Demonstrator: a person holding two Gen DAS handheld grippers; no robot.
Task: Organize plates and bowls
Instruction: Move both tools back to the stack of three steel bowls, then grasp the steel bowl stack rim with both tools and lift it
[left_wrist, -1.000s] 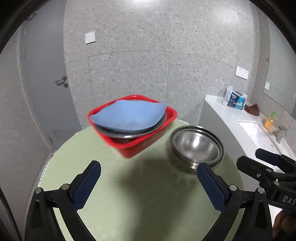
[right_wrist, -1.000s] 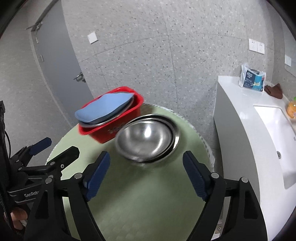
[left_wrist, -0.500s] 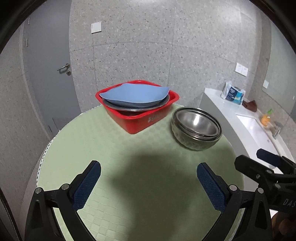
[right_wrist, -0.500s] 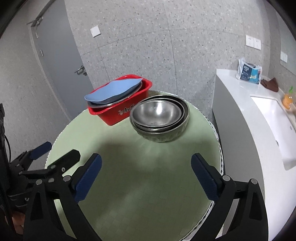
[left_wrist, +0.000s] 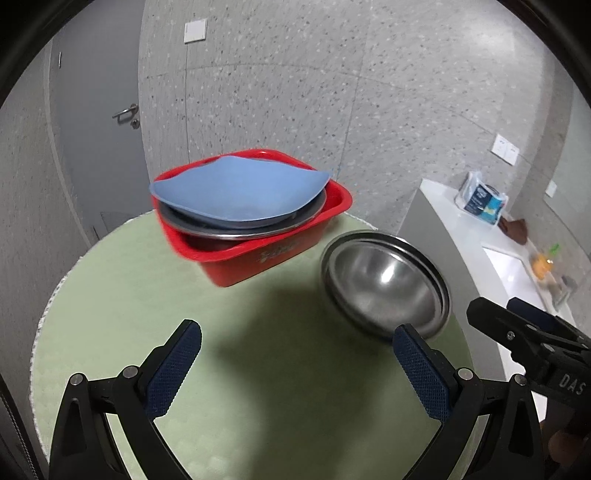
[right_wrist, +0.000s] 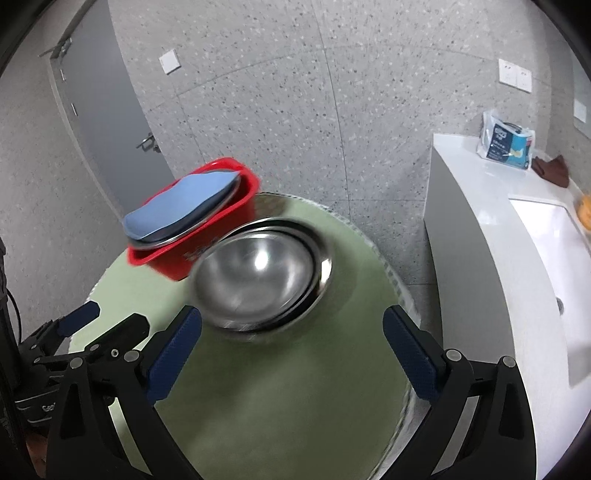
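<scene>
- Toward the far edge of the round green table (left_wrist: 122, 295), a red basin (left_wrist: 266, 254) holds a blue plate (left_wrist: 240, 192) lying on steel plates (left_wrist: 207, 230).
- Just beside the basin, nearer the table's right edge, stands a nested stack of steel bowls (right_wrist: 258, 273), blurred in both views.
- Over the near side of the table, the left gripper (left_wrist: 299, 354) hangs with fingers spread wide, grasping nothing.
- Facing the bowls, the right gripper (right_wrist: 291, 339) is likewise released, its blue pads (right_wrist: 173, 350) apart from the stack.
- Beyond the table's right edge runs a white counter (right_wrist: 480, 206) with a sink (right_wrist: 554, 236).
</scene>
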